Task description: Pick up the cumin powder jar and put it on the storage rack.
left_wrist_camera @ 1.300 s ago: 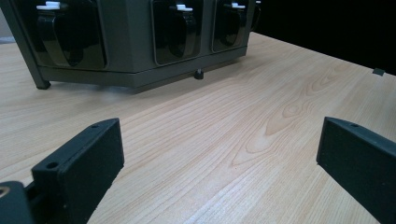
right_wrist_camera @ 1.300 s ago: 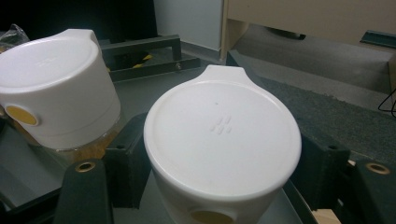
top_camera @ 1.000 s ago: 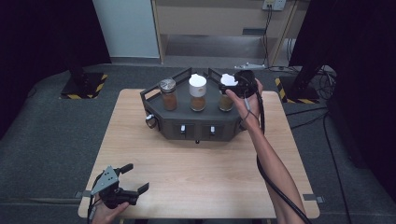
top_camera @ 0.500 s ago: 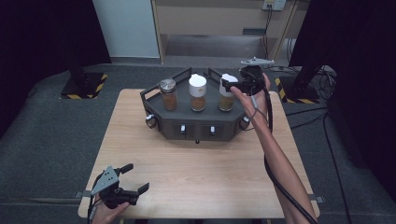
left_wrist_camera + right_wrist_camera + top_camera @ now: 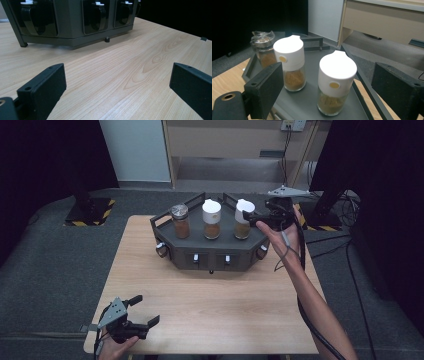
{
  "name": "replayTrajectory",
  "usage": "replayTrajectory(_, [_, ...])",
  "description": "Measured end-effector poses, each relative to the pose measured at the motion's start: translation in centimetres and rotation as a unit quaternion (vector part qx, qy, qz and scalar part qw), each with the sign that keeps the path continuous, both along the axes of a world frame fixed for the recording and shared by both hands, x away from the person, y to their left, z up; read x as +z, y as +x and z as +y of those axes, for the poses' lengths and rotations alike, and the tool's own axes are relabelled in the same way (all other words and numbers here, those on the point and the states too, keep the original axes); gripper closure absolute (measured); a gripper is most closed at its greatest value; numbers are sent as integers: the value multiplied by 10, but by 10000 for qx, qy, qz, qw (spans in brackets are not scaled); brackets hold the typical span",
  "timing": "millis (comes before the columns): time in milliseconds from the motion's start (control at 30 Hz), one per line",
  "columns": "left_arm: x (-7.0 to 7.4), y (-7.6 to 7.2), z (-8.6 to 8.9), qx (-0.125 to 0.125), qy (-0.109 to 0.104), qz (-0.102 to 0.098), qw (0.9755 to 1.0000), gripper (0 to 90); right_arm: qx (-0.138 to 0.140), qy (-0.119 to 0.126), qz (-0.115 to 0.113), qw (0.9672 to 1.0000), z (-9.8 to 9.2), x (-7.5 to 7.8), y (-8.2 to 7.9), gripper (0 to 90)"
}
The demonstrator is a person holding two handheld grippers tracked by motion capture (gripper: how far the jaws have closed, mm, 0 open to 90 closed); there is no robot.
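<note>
Hovering right gripper point(image 5: 256, 221) at the right end of the dark rack point(image 5: 220, 251), just beside the white-capped spice jar point(image 5: 242, 218) standing rightmost on the rack top; jaws just having been opening, now standing spread with nothing pinched. In the right gripper view, jar point(image 5: 335, 82) sitting upright between the two black jaws but farther off, pads clear of it, yellowish-brown powder inside, a round yellow dot on the cap. Standing beside it, mid-rack, a second white-capped jar point(image 5: 211, 219) with browner powder, and at the left end a metal-lidded jar point(image 5: 180, 220); all three upright on the grey top, apart from one another. Sitting rack at the far middle of the wooden table point(image 5: 215, 310), small white-tipped knobs showing along its front face. Resting left gripper point(image 5: 142, 311) low at the near left corner of the table, well apart from the rack, jaws wide apart and holding nothing; left gripper view looking across bare wood point(image 5: 120, 72) toward the rack front point(image 5: 72, 22). Trailing black cable along the right forearm.
</note>
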State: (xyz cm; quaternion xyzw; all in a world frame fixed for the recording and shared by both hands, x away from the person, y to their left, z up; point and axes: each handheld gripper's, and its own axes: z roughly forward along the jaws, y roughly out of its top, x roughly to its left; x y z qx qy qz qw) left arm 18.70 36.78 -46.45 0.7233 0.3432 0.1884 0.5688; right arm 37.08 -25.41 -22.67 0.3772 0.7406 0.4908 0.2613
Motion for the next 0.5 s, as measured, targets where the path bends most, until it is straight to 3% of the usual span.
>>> replayTrajectory(500, [0,1,-1,-9,15,19,10000,0,249,220,-70,9994,-32,-15,-43,68])
